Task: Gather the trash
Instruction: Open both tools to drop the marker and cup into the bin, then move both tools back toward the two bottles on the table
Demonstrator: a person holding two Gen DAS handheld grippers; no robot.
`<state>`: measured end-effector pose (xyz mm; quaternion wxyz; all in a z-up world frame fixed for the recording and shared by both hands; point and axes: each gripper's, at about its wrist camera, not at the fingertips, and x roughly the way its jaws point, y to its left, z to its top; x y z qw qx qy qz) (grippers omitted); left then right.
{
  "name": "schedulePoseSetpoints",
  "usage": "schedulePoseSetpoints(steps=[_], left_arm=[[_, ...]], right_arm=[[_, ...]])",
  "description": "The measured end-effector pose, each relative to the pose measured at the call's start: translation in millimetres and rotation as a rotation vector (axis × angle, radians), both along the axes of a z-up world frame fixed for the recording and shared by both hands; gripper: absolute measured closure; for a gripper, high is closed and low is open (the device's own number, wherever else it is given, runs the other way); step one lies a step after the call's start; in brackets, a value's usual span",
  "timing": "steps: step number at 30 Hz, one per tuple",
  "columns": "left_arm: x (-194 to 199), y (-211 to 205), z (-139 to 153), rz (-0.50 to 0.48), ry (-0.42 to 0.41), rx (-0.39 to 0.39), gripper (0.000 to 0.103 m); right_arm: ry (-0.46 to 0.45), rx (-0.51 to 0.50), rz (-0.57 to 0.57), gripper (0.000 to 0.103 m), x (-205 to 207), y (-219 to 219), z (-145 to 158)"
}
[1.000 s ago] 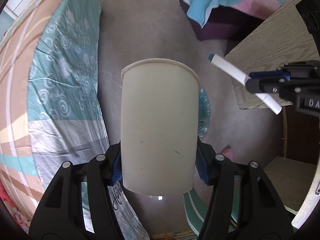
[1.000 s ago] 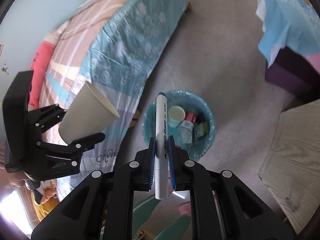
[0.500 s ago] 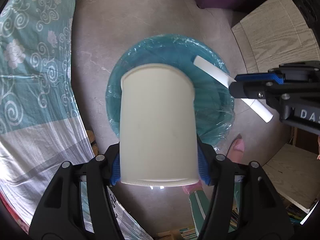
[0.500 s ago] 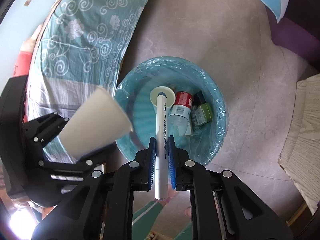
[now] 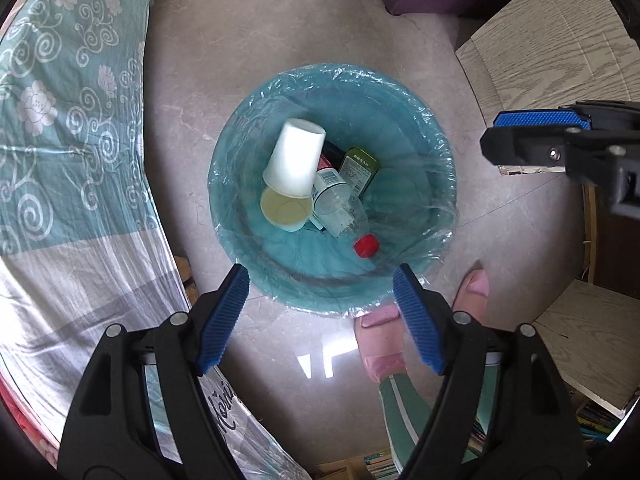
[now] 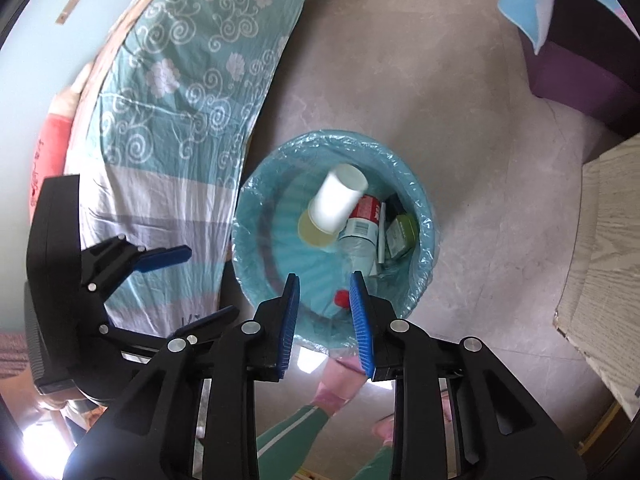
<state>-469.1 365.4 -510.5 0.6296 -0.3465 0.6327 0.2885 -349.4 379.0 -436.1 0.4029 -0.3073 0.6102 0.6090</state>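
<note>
A round bin lined with a teal bag stands on the floor, also in the right wrist view. A white paper cup lies in it on top of another cup, a clear bottle with a red cap, a red can, a green tin and a white marker. My left gripper is open and empty above the bin's near rim. My right gripper is open and empty above the bin; it shows at right in the left wrist view.
A bed with a teal swirl-patterned cover runs along the left. A wooden table edge is at the right. A purple seat with blue cloth stands at the back. The person's pink slippers are just below the bin.
Both grippers opened. The paper cup left the left gripper and the marker left the right gripper; both now lie in the bin.
</note>
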Motion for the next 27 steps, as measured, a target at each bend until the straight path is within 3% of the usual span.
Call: schedulePoseSetpoints(steps=[7, 8, 9, 15, 21, 24, 27], left_arm=[[-13.7, -11.3, 41.7, 0.045, -0.036, 0.011, 0.031], [-16.7, -15.2, 54.2, 0.047, -0.047, 0.018, 0.031], [-19.0, -18.7, 63.8, 0.047, -0.054, 0.024, 0.029], [-27.8, -38.0, 137.1, 0.01, -0.083, 0.064, 0.018], [-4.0, -58.4, 228.5, -0.14, -0.167, 0.127, 0.017], [20.5, -69.3, 277.3, -0.223, -0.24, 0.166, 0.014], [54.4, -82.7, 321.5, -0.331, -0.311, 0.207, 0.01]], right_arm=[[0.033, 0.058, -0.046, 0.073, 9.6, -20.7, 47.5], [0.042, 0.076, -0.049, 0.071, 10.9, -25.4, 60.8], [0.052, 0.092, -0.053, 0.062, 13.1, -29.6, 72.5], [0.077, 0.231, -0.04, 0.051, 23.1, -66.8, 180.6], [0.066, 0.409, -0.091, 0.037, 55.4, -118.6, 306.8], [0.033, 0.494, -0.16, 0.028, 83.0, -157.7, 362.6], [-0.041, 0.552, -0.272, 0.027, 118.3, -207.0, 405.9]])
